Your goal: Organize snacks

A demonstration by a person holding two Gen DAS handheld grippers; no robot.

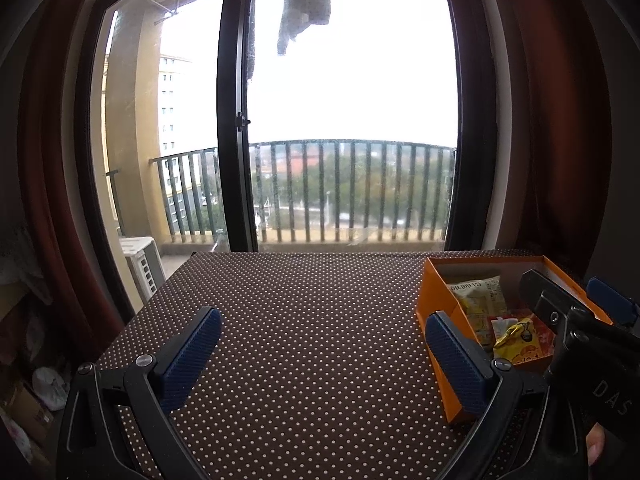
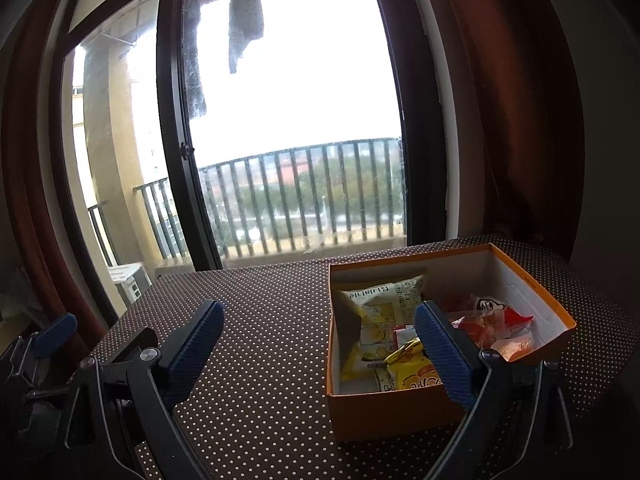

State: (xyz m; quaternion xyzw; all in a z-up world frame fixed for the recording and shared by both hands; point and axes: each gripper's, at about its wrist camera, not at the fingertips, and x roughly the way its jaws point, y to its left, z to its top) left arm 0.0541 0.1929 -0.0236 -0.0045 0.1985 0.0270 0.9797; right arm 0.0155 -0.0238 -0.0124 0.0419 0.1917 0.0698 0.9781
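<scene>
Balcony doors (image 2: 280, 120) and dark red curtains (image 2: 500, 100) back a table under a brown polka-dot cloth (image 1: 300, 320). At two o'clock on it sits an open orange cardboard box (image 2: 384, 406), white inside, holding crinkly snack packets: a pale yellow bag (image 2: 376, 320) at its far left, a bright yellow pack (image 2: 412, 372) nearest us, red wrappers (image 2: 492, 320) at right. We hold our left gripper (image 1: 320, 344) level over bare cloth, ribbed blue pads spread wide and empty. Our right gripper (image 2: 320, 344) hovers likewise agape, one pad (image 2: 440, 352) before the box.
</scene>
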